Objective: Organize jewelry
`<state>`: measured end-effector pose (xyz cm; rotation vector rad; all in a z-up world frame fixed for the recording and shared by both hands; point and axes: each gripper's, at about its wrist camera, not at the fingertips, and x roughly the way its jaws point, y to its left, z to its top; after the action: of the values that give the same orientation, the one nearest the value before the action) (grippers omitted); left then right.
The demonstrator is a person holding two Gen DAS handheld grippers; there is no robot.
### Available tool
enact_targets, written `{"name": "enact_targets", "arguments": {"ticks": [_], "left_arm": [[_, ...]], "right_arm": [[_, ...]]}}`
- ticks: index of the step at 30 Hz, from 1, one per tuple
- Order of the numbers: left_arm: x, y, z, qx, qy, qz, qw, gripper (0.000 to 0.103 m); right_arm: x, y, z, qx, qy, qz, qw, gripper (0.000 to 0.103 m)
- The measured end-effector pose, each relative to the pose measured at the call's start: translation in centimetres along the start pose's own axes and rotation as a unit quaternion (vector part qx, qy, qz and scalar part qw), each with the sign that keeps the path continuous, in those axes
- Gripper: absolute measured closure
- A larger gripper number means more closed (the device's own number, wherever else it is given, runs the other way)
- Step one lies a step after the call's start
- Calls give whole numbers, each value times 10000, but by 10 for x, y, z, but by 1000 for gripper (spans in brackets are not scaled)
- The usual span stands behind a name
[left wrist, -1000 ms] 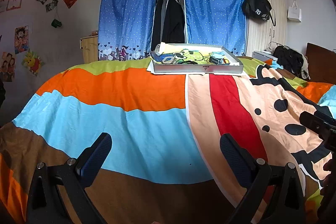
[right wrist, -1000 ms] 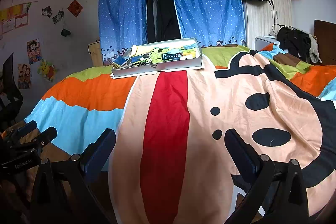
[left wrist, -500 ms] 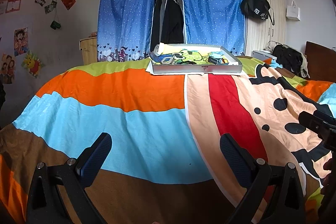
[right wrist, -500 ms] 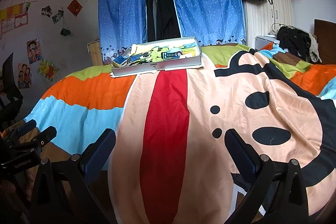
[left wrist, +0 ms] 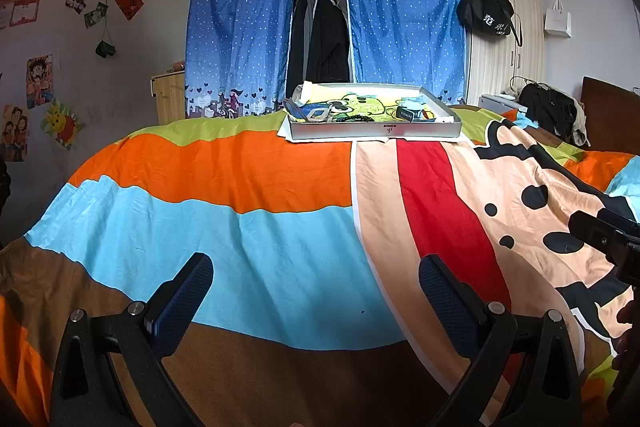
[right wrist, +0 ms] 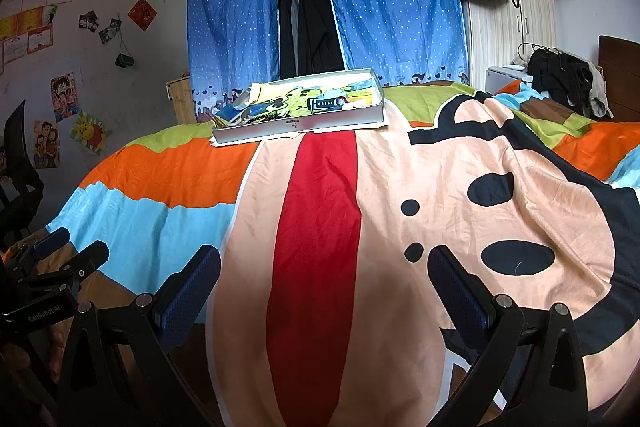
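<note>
A shallow white tray [left wrist: 376, 132] sits at the far side of the bed, lined with a yellow-green cartoon sheet. It holds small items: a dark bead string [left wrist: 352, 119], a blue box [left wrist: 408, 113], packets. It also shows in the right wrist view [right wrist: 300, 125]. My left gripper [left wrist: 316, 285] is open and empty, low over the near bedspread, far from the tray. My right gripper [right wrist: 324, 277] is open and empty, also near the front, to the right of the left one.
A colourful striped cartoon bedspread [left wrist: 280, 187] covers the bed. Blue dotted curtains [left wrist: 240, 27] and hanging clothes stand behind the tray. A wardrobe with a black bag [left wrist: 486, 11] is at the right. Dark clothes [left wrist: 552, 111] lie at the bed's right.
Both grippers have barely moved; the views have shifted slightly. Both stay open.
</note>
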<state>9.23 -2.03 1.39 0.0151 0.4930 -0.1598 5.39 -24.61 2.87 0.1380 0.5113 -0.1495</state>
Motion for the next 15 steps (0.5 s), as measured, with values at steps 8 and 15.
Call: {"name": "enact_targets", "arguments": {"ticks": [8, 15], "left_arm": [[1, 1, 0, 8, 3, -4, 10000, 0], [1, 1, 0, 6, 0, -9, 10000, 0]], "right_arm": [[0, 0, 0, -2, 0, 0, 10000, 1], [0, 0, 1, -2, 1, 0, 10000, 1]]}}
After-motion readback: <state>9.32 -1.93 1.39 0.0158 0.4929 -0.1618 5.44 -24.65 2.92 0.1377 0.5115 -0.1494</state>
